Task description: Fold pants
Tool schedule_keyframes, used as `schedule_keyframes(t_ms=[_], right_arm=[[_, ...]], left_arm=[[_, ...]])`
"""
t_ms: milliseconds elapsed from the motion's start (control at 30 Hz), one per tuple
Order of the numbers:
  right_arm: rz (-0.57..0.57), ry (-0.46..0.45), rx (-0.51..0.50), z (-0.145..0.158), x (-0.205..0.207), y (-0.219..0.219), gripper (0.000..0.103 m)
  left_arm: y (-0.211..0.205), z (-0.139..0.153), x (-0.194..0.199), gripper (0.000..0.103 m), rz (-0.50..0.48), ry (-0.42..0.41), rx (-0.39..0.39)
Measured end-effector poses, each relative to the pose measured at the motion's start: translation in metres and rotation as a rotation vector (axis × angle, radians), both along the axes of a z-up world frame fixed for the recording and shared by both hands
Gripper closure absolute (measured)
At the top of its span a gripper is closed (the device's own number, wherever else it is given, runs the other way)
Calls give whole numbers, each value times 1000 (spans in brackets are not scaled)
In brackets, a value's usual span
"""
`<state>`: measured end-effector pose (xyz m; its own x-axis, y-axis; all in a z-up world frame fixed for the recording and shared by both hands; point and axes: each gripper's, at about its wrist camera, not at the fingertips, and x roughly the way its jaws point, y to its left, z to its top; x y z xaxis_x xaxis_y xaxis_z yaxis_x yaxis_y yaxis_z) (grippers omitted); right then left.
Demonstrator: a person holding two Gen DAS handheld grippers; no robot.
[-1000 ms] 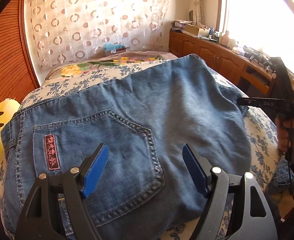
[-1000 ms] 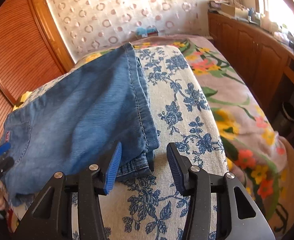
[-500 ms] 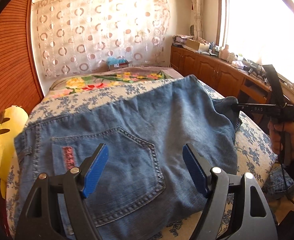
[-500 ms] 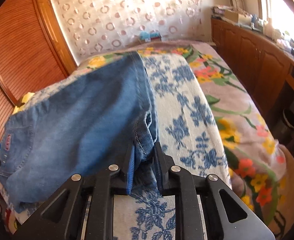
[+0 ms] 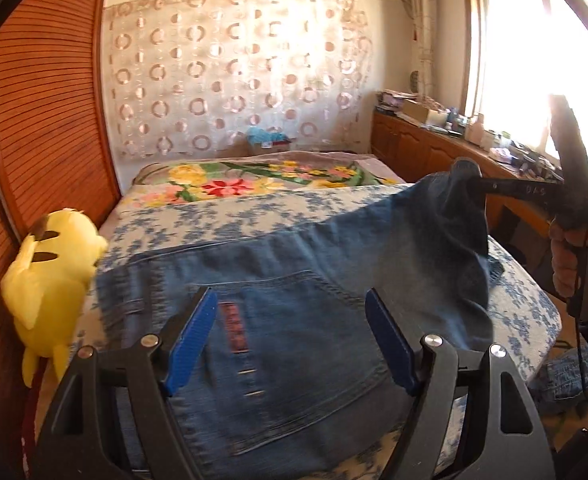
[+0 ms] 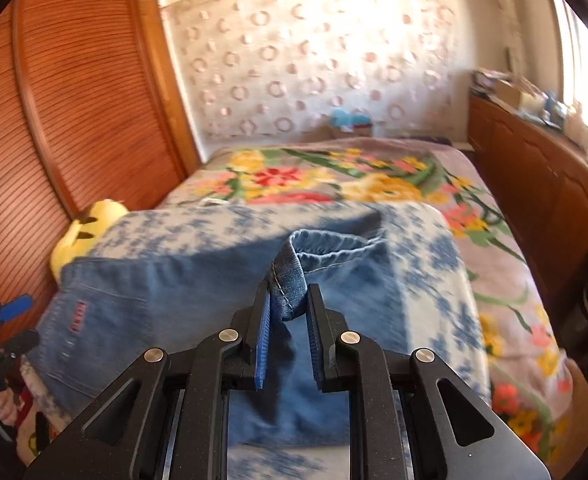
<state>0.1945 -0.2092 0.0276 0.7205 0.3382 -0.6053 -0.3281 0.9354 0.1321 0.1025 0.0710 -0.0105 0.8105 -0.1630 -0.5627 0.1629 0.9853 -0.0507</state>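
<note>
Blue jeans [image 5: 305, 320] lie across a blue-flowered cover on the bed, back pocket and a red label toward me. My left gripper [image 5: 290, 320] hovers open above the pocket area with nothing between its blue pads. My right gripper [image 6: 288, 300] is shut on the hem end of the jeans [image 6: 290, 280] and holds that end lifted off the bed; the cloth hangs from it. In the left wrist view the right gripper [image 5: 473, 184] shows at the right with the raised denim bunched at its tips. The left gripper [image 6: 10, 316] appears at the left edge of the right wrist view.
A yellow plush toy [image 5: 50, 276] lies at the bed's left edge against a wooden slatted wardrobe [image 5: 42, 120]. A flowered blanket [image 6: 333, 180] covers the far bed. Wooden cabinets [image 6: 541, 184] with clutter run along the right under a bright window. More denim [image 5: 569, 376] lies low at right.
My right gripper shut on the jeans' hem and lifted it up and back over the pants. My left gripper rose and drew back, staying open.
</note>
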Motion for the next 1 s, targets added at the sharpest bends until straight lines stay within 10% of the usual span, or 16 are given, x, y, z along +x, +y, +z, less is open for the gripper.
schedule_keyframes(t_ms=[533,1000], right_arm=[[410,-26,75,45,-23,194,89],[448,12,16,11,-36,187,67]], left_arm=[[99,-2,-23,26,183,-10,-13],[104,-22,-20,26,186,24,-6]])
